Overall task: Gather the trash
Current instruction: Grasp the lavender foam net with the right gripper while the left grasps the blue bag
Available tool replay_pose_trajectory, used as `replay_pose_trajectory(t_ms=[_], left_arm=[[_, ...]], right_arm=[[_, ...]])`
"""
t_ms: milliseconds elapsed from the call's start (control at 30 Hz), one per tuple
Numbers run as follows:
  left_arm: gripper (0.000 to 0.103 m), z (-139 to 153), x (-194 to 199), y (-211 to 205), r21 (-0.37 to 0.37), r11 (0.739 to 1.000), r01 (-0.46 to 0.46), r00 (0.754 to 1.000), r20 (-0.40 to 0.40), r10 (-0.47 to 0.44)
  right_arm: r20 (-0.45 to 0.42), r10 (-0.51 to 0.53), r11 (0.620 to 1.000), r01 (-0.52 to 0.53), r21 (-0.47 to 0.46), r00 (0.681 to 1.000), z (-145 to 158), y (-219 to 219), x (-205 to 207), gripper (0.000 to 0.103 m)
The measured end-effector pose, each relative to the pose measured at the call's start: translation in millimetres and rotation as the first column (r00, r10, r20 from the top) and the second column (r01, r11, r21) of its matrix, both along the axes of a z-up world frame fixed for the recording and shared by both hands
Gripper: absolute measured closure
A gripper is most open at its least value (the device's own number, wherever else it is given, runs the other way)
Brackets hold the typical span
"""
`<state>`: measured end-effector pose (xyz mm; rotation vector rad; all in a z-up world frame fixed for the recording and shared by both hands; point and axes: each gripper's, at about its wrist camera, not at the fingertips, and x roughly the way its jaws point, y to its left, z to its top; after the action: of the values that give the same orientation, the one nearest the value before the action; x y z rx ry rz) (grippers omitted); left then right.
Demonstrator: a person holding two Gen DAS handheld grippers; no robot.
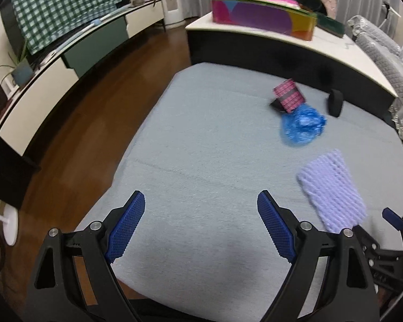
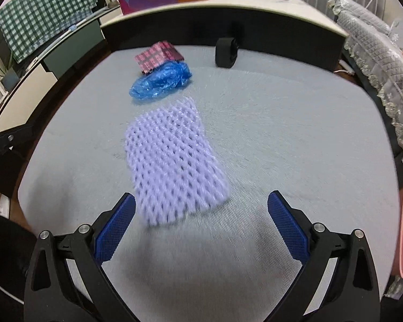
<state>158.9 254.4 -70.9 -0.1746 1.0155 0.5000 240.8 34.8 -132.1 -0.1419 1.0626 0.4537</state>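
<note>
Lilac foam net | just ahead of right tongs | apparently untouched

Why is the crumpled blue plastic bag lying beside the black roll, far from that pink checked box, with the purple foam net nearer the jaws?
Not quite: in the right wrist view the blue plastic bag lies against the pink checked box, apart from the black roll. The purple foam net is nearer the jaws.

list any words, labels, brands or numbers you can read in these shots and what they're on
None can be read in either view.
Pink box: only a blurred checked pattern and a dark band, no letters legible.
Colourful box on the white table: plain colour shapes, no text visible.
Blue bag, foam net, black roll: no print seen.
</note>
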Motion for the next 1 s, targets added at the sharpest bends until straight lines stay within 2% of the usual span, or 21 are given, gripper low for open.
replay_pose_trajectory(t_ms=[100,167,200,233,300,400,567,667,833,1000], left_arm=[[0.02,-4.4,0.3,7.0,-0.004,1.0,-0.017,1.0,-0.017,0.017],[0.02,-7.9,0.6,9.9,-0.005,1.0,-0.025,0.999,-0.029,0.025],[0.02,-9.2,0.9,11.3,-0.006,1.0,-0.026,0.999,-0.034,0.026],[0.02,-10.4,1.1,11.7,-0.007,1.0,-0.026,0.999,-0.04,0.026],[0.02,-11.5,3.0,11.1,-0.007,1.0,-0.023,0.999,-0.046,0.023],[0.02,-9.4,7.6,5.0,-0.012,1.0,-0.008,0.999,-0.042,0.008],[0.02,-5.0,15.7,-15.0,0.023,0.999,0.043,0.998,-0.037,-0.042],[0.02,-3.4,18.5,-25.8,0.043,0.997,0.069,0.997,-0.037,-0.067],[0.02,-1.7,21.9,-42.0,0.062,0.993,0.097,0.995,-0.033,-0.095],[0.02,-11.2,27.4,-43.9,0.001,0.997,0.072,0.995,-0.07,-0.072]], right_arm=[[-0.01,0.004,1.0,-0.005,-0.015,1.0,-11.6,6.9,11.9,0.008],[-0.005,0.007,1.0,-0.007,-0.022,1.0,-18.5,8.8,15.7,0.03],[0.015,0.023,1.0,-0.023,-0.004,1.0,-15.0,9.7,13.3,0.048],[0.016,0.059,0.998,-0.059,0.009,0.998,-12.7,13.2,10.4,0.075],[0.081,0.113,0.992,-0.108,-0.065,0.99,-4.1,22.4,-3.2,0.084],[0.048,0.106,0.994,-0.106,-0.004,0.993,10.0,13.3,-11.0,0.086],[0.076,0.035,0.998,-0.039,0.044,0.996,46.0,-28.6,-15.3,0.086],[0.124,-0.04,0.998,0.034,0.053,0.991,68.2,-68.9,-20.0,0.086],[0.147,-0.148,0.989,0.143,0.048,0.978,84.3,-131.6,-27.6,0.086],[0.179,-0.26,0.966,0.254,0.056,0.949,99.8,-204.0,-30.6,0.086]])
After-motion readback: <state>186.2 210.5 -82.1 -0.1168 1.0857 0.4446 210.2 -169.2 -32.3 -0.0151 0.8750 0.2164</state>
